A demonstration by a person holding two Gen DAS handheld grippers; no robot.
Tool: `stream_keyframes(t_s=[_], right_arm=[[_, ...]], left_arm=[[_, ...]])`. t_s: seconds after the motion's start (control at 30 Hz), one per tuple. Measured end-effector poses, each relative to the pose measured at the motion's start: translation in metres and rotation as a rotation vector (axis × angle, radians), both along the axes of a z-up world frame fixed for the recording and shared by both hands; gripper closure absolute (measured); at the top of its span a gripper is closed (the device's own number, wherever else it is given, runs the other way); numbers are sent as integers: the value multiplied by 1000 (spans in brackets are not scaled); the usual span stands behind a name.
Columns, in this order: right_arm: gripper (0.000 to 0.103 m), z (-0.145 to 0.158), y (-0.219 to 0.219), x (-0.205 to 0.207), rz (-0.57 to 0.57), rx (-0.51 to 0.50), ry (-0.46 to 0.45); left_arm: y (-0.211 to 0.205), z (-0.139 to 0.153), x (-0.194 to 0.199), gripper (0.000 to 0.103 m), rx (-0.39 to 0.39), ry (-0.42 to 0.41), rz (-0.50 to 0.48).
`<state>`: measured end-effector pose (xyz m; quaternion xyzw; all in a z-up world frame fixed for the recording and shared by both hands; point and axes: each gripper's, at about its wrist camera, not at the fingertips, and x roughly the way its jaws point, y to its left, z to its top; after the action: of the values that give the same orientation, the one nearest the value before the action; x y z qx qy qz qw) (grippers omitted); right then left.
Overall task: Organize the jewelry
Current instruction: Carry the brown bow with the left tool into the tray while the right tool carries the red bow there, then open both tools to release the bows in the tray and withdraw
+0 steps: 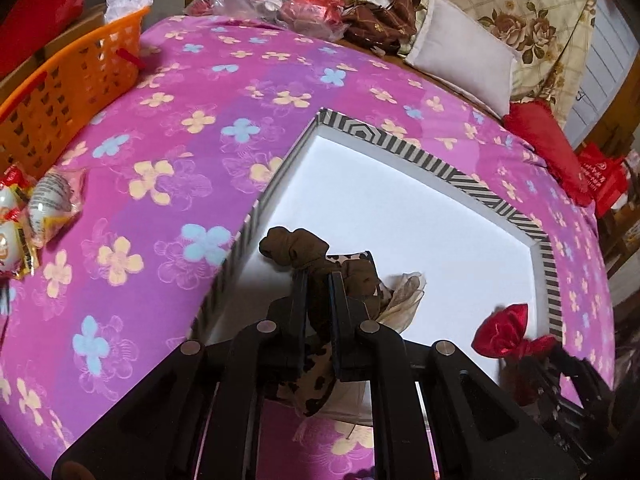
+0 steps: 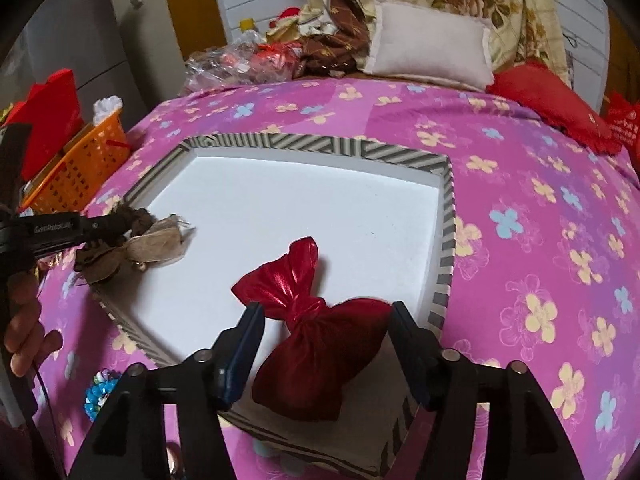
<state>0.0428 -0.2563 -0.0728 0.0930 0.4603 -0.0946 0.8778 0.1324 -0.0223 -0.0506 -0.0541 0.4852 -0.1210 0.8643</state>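
A shallow box (image 1: 440,164) with a striped rim and white floor lies on the pink flowered bedspread; it also shows in the right wrist view (image 2: 320,146). My left gripper (image 1: 318,276) is shut on a brown bow hair accessory (image 1: 296,246) with beige and spotted ribbon, at the box's near left edge; the bow also shows in the right wrist view (image 2: 156,242). My right gripper (image 2: 326,312) is open around a shiny red bow (image 2: 308,312) that rests on the box floor. The red bow also shows in the left wrist view (image 1: 504,336).
An orange basket (image 1: 68,88) stands at the left edge of the bed. Wrapped snacks (image 1: 36,208) lie beside it. A white pillow (image 2: 432,48), a red cushion (image 2: 552,104) and plastic bags (image 2: 236,60) lie at the far side. A blue bead item (image 2: 100,394) lies near the box.
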Motion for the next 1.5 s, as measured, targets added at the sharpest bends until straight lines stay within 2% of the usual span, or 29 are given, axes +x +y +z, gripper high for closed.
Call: stream_keyframes(t_s=[0.07, 0.13, 0.27, 0.33, 0.5, 1.0, 1.2, 1.3, 1.5], right_arm=[[39, 3, 2, -3, -4, -7, 0], [33, 9, 1, -10, -15, -6, -13], [25, 25, -1, -24, -40, -32, -42], [16, 31, -1, -31, -55, -40, -54], [1, 46, 3, -59, -112, -29, -103], [1, 53, 39, -104, -55, -36, -116], [1, 57, 54, -111, 2, -53, -158], [1, 54, 62, -111, 36, -72, -147], [1, 50, 74, -113, 57, -135, -133]], left_arm=[[2, 2, -2, 81, 3, -7, 3], [4, 6, -3, 63, -3, -21, 8], [6, 18, -10, 58, 15, -70, 10], [6, 26, -18, 49, 33, -113, 13], [4, 37, -40, 48, 90, -189, 11], [4, 55, -103, 48, 136, -250, 16], [11, 44, -135, 48, 159, -231, 25], [14, 38, -148, 48, 168, -223, 32], [11, 38, -163, 48, 199, -267, 26]])
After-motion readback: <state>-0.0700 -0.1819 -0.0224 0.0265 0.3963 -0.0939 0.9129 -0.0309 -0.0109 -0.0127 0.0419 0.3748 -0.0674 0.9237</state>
